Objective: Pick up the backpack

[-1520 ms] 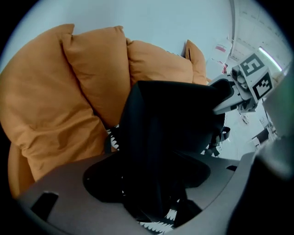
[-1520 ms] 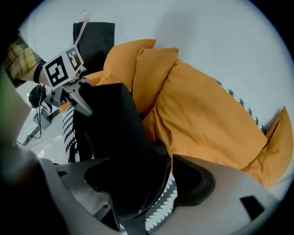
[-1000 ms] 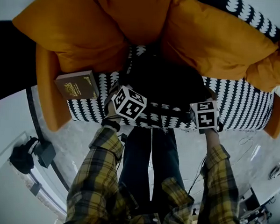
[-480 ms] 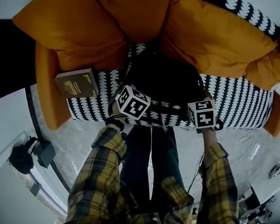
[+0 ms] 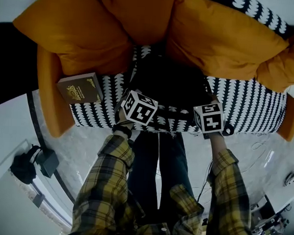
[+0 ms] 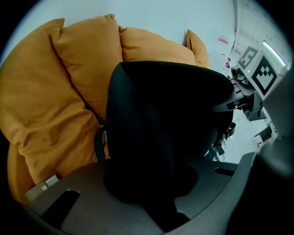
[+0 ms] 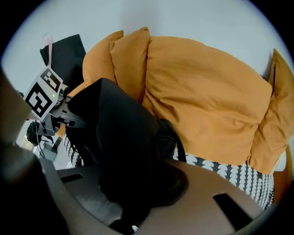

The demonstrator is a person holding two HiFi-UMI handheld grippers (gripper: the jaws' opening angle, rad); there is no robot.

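A: Both claws' jaws have just been closing, backpack cloth between them. Compared with a second ago, the claws sit a touch closer together and have otherwise hardly shifted. Head view first?

B: Left claw (image 5: 139,108) and right claw (image 5: 209,118) point steeply down at the near edge of the black backpack (image 5: 171,81), one toward each side of it. The backpack lies on the black-and-white patterned seat (image 5: 255,108), stretching away from both claws toward the orange cushions (image 5: 82,32).

A: Anything else close by?

B: Brown book (image 5: 80,89) on the seat, out past the left claw's outer side, apart from it. Plaid sleeves (image 5: 107,176) trail back behind both claws.

A: Left gripper view?

B: Left claw (image 6: 154,206) has its jaws nearly together, pinching a fold of black backpack (image 6: 170,114) cloth. The rest of the backpack rises straight ahead of the jaws and fills the middle. Orange cushions (image 6: 55,92) lie beyond it and off to the left. The right claw's marker cube (image 6: 264,73) shows far right, across the backpack.

A: Right gripper view?

B: Same deal. Right claw (image 7: 131,202) has its jaws pressed close on dark backpack (image 7: 115,133) fabric, which bulges up just ahead of them. The left claw's marker cube (image 7: 42,97) is off to the left, past the backpack. Orange cushions (image 7: 206,101) are ahead and to the right, with the patterned seat (image 7: 229,176) just beyond the right-hand jaw.
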